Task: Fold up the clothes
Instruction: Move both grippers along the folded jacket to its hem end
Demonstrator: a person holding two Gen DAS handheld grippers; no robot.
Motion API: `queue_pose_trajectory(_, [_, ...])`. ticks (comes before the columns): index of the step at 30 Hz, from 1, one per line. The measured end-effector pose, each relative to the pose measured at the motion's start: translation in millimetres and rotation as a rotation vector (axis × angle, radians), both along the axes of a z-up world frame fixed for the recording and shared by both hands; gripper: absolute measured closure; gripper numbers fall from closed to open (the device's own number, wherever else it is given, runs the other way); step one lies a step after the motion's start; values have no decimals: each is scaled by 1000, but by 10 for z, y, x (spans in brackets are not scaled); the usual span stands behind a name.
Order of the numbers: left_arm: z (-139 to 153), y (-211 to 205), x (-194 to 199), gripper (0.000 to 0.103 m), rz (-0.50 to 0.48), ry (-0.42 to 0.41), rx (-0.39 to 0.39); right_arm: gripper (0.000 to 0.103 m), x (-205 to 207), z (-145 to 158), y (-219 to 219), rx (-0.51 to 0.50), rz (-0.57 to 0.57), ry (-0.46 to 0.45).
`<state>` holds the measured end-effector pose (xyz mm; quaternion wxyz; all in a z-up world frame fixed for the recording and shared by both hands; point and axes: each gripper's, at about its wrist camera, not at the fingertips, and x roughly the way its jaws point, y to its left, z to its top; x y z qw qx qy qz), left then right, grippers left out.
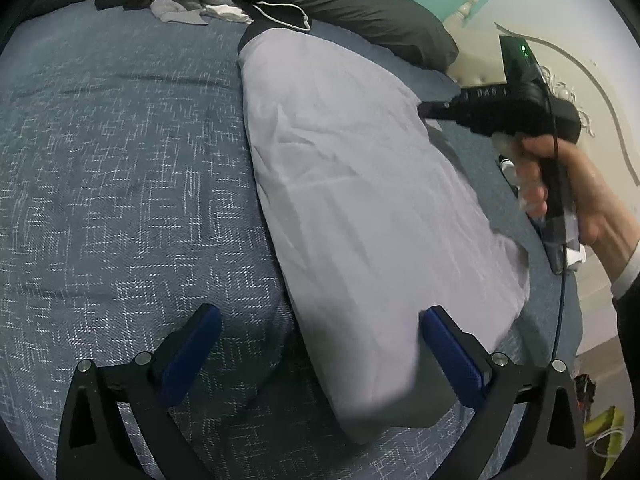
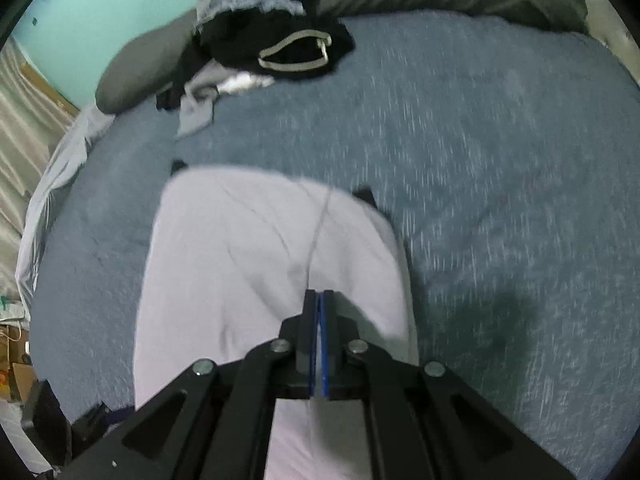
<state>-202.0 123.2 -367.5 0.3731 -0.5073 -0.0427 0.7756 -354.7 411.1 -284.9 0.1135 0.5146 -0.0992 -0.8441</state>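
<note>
Two grippers work over one pale lilac garment, which lies as a long folded strip on the blue bedspread, its far end pointing at the pile of unsorted clothes near the dark pillow. The right gripper has its jaws pressed together, and a thin pale layer seems to sit between the blue pads; the picture is blurred by motion, so I cannot be sure how much cloth it really holds. The left gripper stands wide open just above the near end of the garment, holding nothing. The main risk, as I judge it, is a slip: if the right pinch has only a thin edge, a quick pull could free it and the fold would fall open. A pull from one side only could also drag the whole strip across the bedspread and skew its edges. If the left jaws close on the bedspread together with the garment, the cover would lift too.
</note>
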Motion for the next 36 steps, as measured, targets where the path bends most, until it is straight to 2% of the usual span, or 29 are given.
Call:
queue_pose_trajectory(3, [4,-10,25,0,2,-5,2,103,-112,-23,-49,18,3,-8])
queue_pose_trajectory(8, [-9,-1,31,0,2,-8,7,103,-364,-258,-116,83,4,-67])
queue_pose_trajectory(15, [2,30,49,0,0,-3,-6,103,-443,-387,-56,81,0,-92])
queue_pose_trajectory(19, [21,13,67,0,4,5,-13,103,-279,-157,0,58,11,-54])
queue_pose_trajectory(24, [43,24,83,0,12,4,-22,103,144,-28,68,-8,48,-45])
queue_pose_trajectory(36, [112,73,93,0,18,21,-65,103,512,-370,-36,-51,60,-133])
